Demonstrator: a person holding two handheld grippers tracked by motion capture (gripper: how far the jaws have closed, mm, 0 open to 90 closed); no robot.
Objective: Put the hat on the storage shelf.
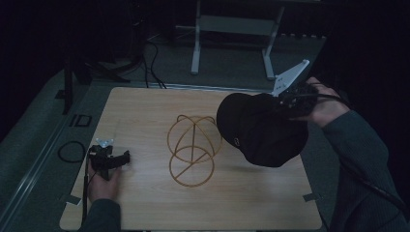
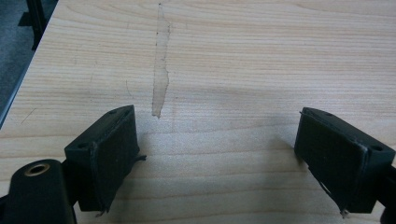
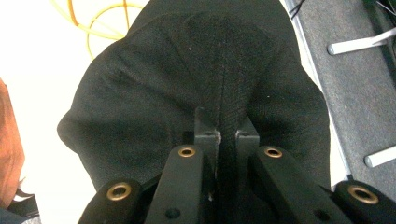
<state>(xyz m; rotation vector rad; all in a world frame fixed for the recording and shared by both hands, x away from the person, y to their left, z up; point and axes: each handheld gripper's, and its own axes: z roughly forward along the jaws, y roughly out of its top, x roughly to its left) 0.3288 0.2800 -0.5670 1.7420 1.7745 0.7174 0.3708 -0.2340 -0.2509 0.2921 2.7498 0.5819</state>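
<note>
Dim room, dark floor w/ cables and a metal stand's legs at the top of the high view; pale wood-grain tabletop [image 1: 145, 203] fills the centre. Right gripper [image 3: 227, 135] is clamped tight on a fold of a black cap [image 1: 261, 130], jaws nearly meeting w/ fabric pinched between them. Cap hangs off the surface at centre-right of the high view, just right of a gold wire stand [image 1: 192, 151] w/ a ring base and a domed cage of hoops on top. Left gripper [image 1: 114, 160] sits low at lower left, well apart from both, jaws wide, nothing between them; in its own view just bare wood w/ a worn streak.

Step in hand, I'd say: cap lifted and being carried toward the wire stand. Next move probably calls for bringing the crown's opening over the dome and lowering it square, so the thin hoops don't snag or the light stand tip.

Cap looks like soft woven cloth, seamed panels, limp where pinched. Stand is thin, rigid, glossy wire.
</note>
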